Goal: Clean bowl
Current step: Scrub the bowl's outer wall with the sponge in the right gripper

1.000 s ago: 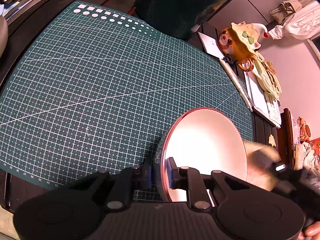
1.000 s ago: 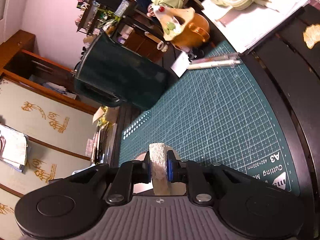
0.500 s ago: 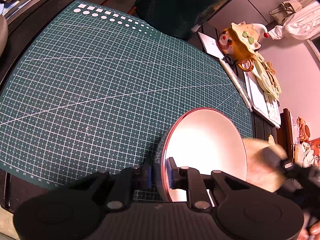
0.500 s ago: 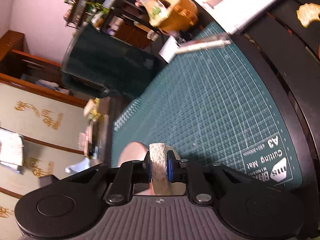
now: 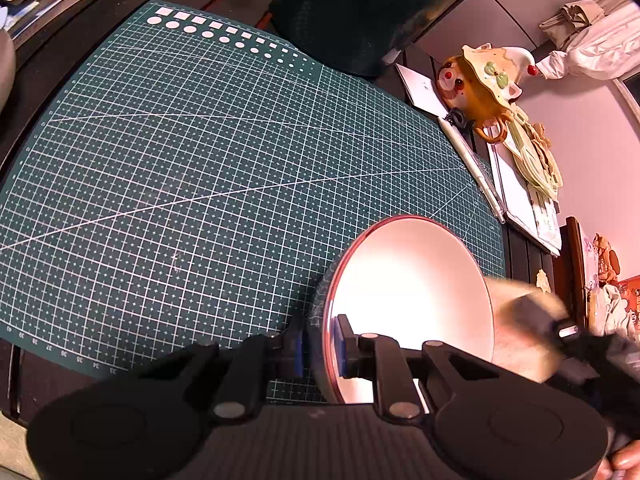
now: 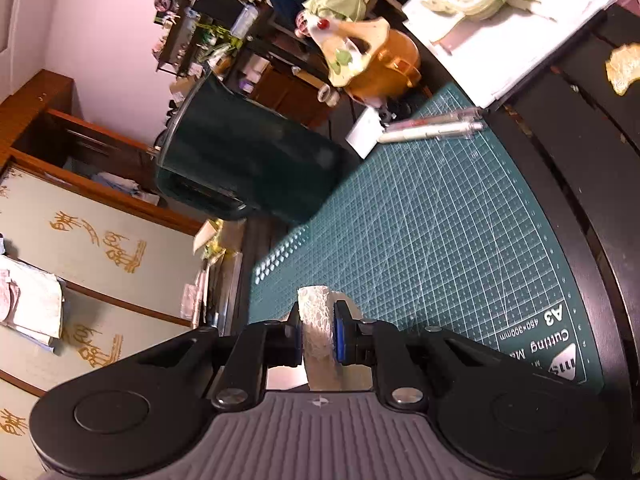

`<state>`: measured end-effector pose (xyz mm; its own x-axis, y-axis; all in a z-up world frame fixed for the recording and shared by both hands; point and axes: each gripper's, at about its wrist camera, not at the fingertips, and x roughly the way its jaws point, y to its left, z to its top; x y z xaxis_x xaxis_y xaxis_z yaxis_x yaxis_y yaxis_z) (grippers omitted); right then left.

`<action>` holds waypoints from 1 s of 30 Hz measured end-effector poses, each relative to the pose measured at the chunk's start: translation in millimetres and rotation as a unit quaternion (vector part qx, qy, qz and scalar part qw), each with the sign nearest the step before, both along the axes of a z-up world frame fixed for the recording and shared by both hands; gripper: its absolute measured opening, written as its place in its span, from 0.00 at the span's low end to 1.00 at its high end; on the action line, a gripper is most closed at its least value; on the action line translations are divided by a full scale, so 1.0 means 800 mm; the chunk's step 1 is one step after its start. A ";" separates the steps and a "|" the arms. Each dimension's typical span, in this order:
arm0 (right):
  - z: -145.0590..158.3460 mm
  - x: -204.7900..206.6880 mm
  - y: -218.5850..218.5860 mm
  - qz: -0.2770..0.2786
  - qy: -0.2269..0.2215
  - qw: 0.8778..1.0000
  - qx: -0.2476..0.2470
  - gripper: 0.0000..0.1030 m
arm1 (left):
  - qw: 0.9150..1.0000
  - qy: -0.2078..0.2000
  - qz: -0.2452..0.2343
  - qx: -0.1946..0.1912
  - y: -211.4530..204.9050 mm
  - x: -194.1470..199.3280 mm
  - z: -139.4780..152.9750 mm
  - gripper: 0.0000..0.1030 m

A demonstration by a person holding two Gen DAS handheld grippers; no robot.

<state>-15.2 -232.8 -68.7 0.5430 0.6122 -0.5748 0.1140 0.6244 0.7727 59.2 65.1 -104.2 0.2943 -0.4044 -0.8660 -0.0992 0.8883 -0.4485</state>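
A: Where is the bowl (image 5: 412,292) just now?

B: Tipped up on its edge over the green cutting mat (image 5: 224,168), with its pale inside turned away from the left tongs (image 5: 322,342). Those tongs are pinching its rim, one pad inside the bowl and one on the dark outer wall.

A: Why hold it tilted like that?

B: My guess is that it opens the inside towards the other hand, so the wiping pad can reach the whole hollow without the bowl sliding on the bench.

A: And the right tongs (image 6: 316,334)?

B: Pressed together on a pale, lacy-textured sponge or cloth (image 6: 316,320), which sticks out ahead of the pads. In the left view the same wad (image 5: 520,320) shows as a blur at the bowl's far rim, to the right of the left tongs, so it looks to be mid-stroke. Whether it touches the rim I cannot tell.

A: How do the hands sit?

B: The left one points steeply down at the mat, steadying. The right one comes in shallower, aimed across the mat towards the dark green bin (image 6: 240,168) beyond. A fingertip (image 5: 624,460) shows at the bottom corner beneath the right tool.
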 end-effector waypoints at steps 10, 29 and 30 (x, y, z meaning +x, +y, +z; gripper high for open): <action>0.002 -0.001 0.000 0.000 -0.004 1.000 -0.002 0.14 | 1.000 0.000 0.000 0.001 -0.001 0.002 -0.001 0.15; 0.010 -0.003 -0.001 -0.004 -0.022 1.000 -0.011 0.14 | 1.000 0.000 -0.001 0.002 -0.006 0.005 -0.002 0.15; 0.002 -0.001 0.003 0.002 -0.008 1.000 -0.017 0.14 | 1.000 0.000 -0.001 0.001 -0.006 0.005 -0.002 0.15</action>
<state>-15.6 -230.6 -67.1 0.5506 0.5943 -0.5861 0.0991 0.6507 0.7529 63.0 60.3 -105.8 0.2936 -0.4024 -0.8671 -0.0975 0.8897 -0.4460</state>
